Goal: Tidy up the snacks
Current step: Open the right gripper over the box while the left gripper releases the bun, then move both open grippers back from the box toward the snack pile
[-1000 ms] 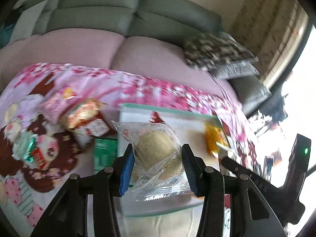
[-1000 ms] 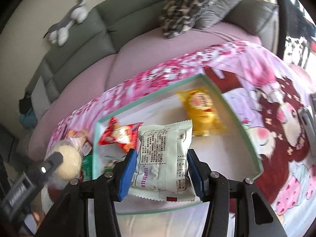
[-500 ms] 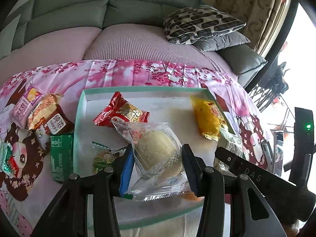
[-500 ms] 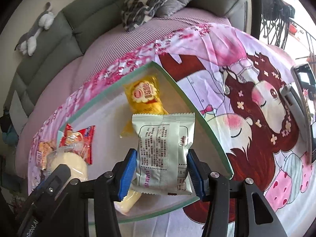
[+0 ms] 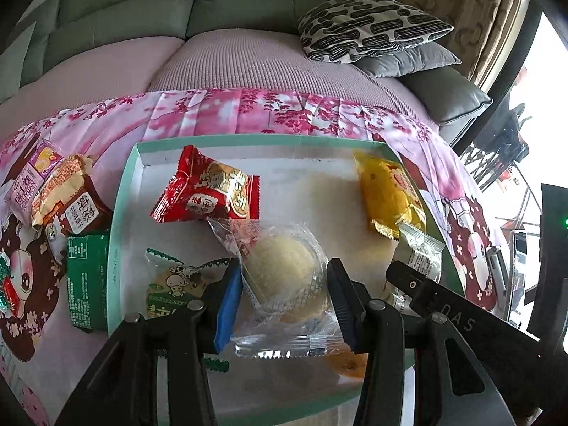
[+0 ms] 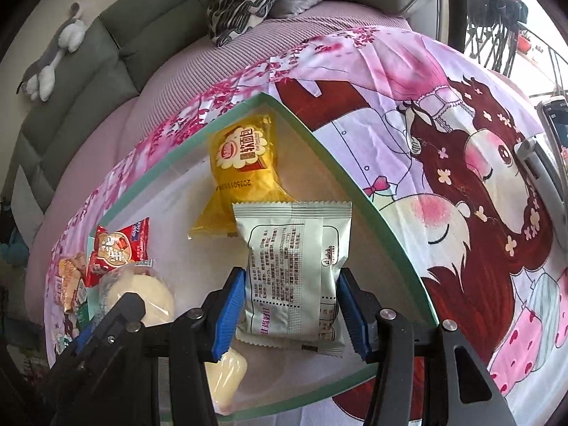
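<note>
My left gripper (image 5: 282, 293) is shut on a clear-wrapped round bun (image 5: 284, 277) and holds it over the green-rimmed tray (image 5: 122, 213). My right gripper (image 6: 291, 309) is shut on a pale green snack packet (image 6: 294, 266) over the tray's right part (image 6: 355, 191). In the tray lie a red packet (image 5: 206, 191), a yellow bread packet (image 5: 387, 195) and a green cartoon packet (image 5: 174, 284). The yellow packet (image 6: 245, 152) and red packet (image 6: 117, 248) also show in the right wrist view. The bun (image 6: 142, 294) shows at lower left there.
Outside the tray's left edge lie a green packet (image 5: 87, 284), a brown packet (image 5: 67, 195) and a pink packet (image 5: 32, 181) on the pink printed cloth (image 6: 461, 142). A grey sofa with a patterned cushion (image 5: 369, 28) stands behind. A phone on a stand (image 6: 553, 135) is at the right.
Both grippers have moved forward and lower over the tray with their packets still held. The right gripper swung right toward the tray's right edge.
</note>
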{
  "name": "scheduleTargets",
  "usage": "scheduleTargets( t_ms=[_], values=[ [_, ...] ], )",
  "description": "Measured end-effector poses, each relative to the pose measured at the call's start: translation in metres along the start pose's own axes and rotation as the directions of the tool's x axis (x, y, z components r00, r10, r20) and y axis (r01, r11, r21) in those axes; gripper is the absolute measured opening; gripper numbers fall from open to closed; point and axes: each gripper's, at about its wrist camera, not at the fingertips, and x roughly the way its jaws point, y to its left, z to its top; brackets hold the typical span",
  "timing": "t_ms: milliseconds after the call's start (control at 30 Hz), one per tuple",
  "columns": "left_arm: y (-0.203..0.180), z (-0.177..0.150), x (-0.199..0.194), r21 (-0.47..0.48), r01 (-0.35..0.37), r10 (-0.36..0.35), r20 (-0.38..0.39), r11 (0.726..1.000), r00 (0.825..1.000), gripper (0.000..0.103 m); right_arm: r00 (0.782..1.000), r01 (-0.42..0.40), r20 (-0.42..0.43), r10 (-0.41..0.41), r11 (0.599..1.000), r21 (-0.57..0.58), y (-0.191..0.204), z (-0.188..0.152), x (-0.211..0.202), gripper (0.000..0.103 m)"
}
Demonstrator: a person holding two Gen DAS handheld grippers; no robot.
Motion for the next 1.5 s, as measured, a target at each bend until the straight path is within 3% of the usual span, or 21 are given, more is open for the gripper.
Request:
scheduleTargets(
  t_ms=[100, 267, 500, 733, 867, 900, 967, 1200, 1433, 1500],
  values=[
    [0.001, 0.000, 0.004, -0.005, 0.003, -0.003, -0.016, 1.000, 1.000, 0.052, 1.000, 0.012, 0.002, -0.012, 1.000, -0.009, 0.003, 0.000, 0.002, 0.057],
    [0.002, 0.003, -0.003, -0.012, 0.003, -0.003, -0.017, 1.000, 1.000, 0.067, 1.000, 0.021, -0.002, -0.021, 1.000, -0.005, 0.003, 0.000, 0.001, 0.061],
    [-0.005, 0.008, -0.025, 0.020, -0.011, 0.010, 0.034, 1.000, 0.999, 0.068, 0.999, 0.023, 0.041, -0.021, 0.999, -0.034, 0.005, 0.003, -0.017, 0.063],
    [0.005, 0.009, -0.035, -0.013, -0.024, 0.024, 0.050, 1.000, 0.998, 0.068, 0.996, 0.006, 0.092, -0.001, 0.998, -0.058, 0.011, 0.002, -0.037, 0.064],
    [0.022, 0.010, -0.037, -0.087, -0.092, 0.096, 0.040, 0.992, 0.995, 0.069, 0.996, 0.011, 0.086, -0.006, 0.998, -0.063, 0.012, 0.002, -0.036, 0.064],
    [0.030, 0.010, -0.036, -0.123, -0.117, 0.121, 0.028, 0.986, 0.992, 0.070, 0.997, 0.016, 0.081, -0.011, 0.998, -0.067, 0.012, 0.001, -0.035, 0.068],
    [0.043, 0.009, -0.036, -0.171, -0.136, 0.142, 0.019, 0.976, 0.990, 0.087, 0.997, 0.020, 0.077, -0.014, 0.996, -0.088, 0.014, 0.001, -0.031, 0.079],
    [0.073, 0.006, -0.044, -0.253, -0.226, 0.246, 0.048, 0.941, 0.968, 0.094, 0.997, 0.022, 0.083, -0.008, 0.986, -0.166, 0.029, -0.003, -0.028, 0.103],
    [0.100, 0.005, -0.050, -0.323, -0.290, 0.320, 0.042, 0.901, 0.946, 0.100, 0.995, 0.028, 0.098, -0.006, 0.975, -0.222, 0.039, -0.006, -0.026, 0.103],
    [0.107, 0.006, -0.053, -0.321, -0.325, 0.359, 0.052, 0.890, 0.932, 0.101, 0.994, 0.032, 0.111, -0.005, 0.971, -0.239, 0.042, -0.007, -0.027, 0.103]
  ],
)
